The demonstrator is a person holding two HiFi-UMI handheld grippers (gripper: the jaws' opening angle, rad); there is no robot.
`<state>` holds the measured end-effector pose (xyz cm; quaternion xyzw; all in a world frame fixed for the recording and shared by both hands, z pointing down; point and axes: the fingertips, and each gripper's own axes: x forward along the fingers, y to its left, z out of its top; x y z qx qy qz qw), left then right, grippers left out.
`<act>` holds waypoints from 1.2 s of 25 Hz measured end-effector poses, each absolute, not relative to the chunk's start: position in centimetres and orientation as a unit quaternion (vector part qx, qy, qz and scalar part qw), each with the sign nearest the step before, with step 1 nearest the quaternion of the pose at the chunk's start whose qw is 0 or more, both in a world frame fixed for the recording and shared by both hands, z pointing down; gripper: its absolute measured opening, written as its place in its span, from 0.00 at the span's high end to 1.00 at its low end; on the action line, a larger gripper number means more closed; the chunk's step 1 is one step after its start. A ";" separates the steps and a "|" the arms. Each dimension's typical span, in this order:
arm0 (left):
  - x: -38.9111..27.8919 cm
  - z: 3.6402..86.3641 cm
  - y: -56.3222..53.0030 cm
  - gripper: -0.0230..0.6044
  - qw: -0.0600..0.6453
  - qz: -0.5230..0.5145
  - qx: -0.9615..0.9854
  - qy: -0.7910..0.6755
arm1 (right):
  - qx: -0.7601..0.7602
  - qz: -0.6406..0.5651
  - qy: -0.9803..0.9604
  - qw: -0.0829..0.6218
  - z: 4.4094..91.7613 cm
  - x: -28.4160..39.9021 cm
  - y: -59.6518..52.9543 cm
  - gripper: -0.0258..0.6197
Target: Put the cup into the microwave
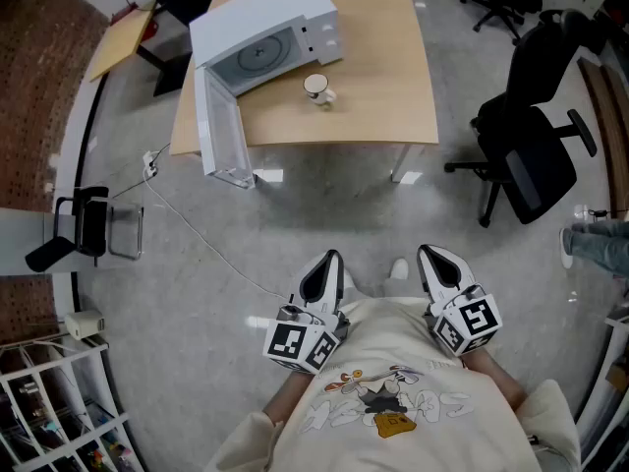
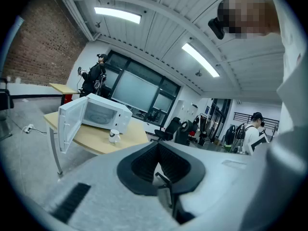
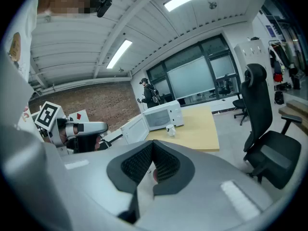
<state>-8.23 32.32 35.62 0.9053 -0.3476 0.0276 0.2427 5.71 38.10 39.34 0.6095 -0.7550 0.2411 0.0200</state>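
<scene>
A white cup (image 1: 316, 88) stands upright on the wooden table (image 1: 385, 77), just in front of the white microwave (image 1: 265, 35). The microwave door (image 1: 218, 126) hangs wide open to the left and the chamber shows its glass plate. The left gripper view shows the cup (image 2: 113, 136) and microwave (image 2: 103, 113) far off; so does the right gripper view, with cup (image 3: 170, 129) and microwave (image 3: 161, 116). My left gripper (image 1: 331, 256) and right gripper (image 1: 429, 251) are held near my body, well short of the table. Both are shut and hold nothing.
A black office chair (image 1: 526, 136) stands right of the table. A white cable and power strip (image 1: 150, 165) lie on the floor at the left, near a small black chair (image 1: 86, 222). A shelf (image 1: 59, 411) stands at the bottom left. Another person's leg (image 1: 595, 244) shows at the right edge.
</scene>
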 end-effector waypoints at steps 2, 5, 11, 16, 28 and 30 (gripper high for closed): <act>-7.5 35.8 32.7 0.97 0.240 0.032 0.907 -0.343 | 0.611 0.238 -0.755 0.020 39.2 6.4 38.2 0.95; -6.8 36.1 32.6 0.97 0.246 0.029 0.906 -0.344 | 0.615 0.236 -0.752 0.019 39.2 7.2 38.3 0.95; -5.8 36.0 32.9 0.97 0.251 0.031 0.905 -0.343 | 0.617 0.241 -0.749 0.023 39.4 8.3 38.7 0.95; -5.1 36.3 33.3 0.97 0.258 0.034 0.898 -0.355 | 0.582 0.263 -0.769 -0.015 39.3 8.6 38.8 0.95; -3.3 37.3 34.5 0.97 0.258 0.043 0.876 -0.406 | 0.490 0.298 -0.819 0.000 40.5 8.9 37.7 0.85; -3.8 37.4 33.4 0.97 0.269 0.035 0.865 -0.423 | 0.489 0.296 -0.820 0.007 40.7 9.2 36.8 0.84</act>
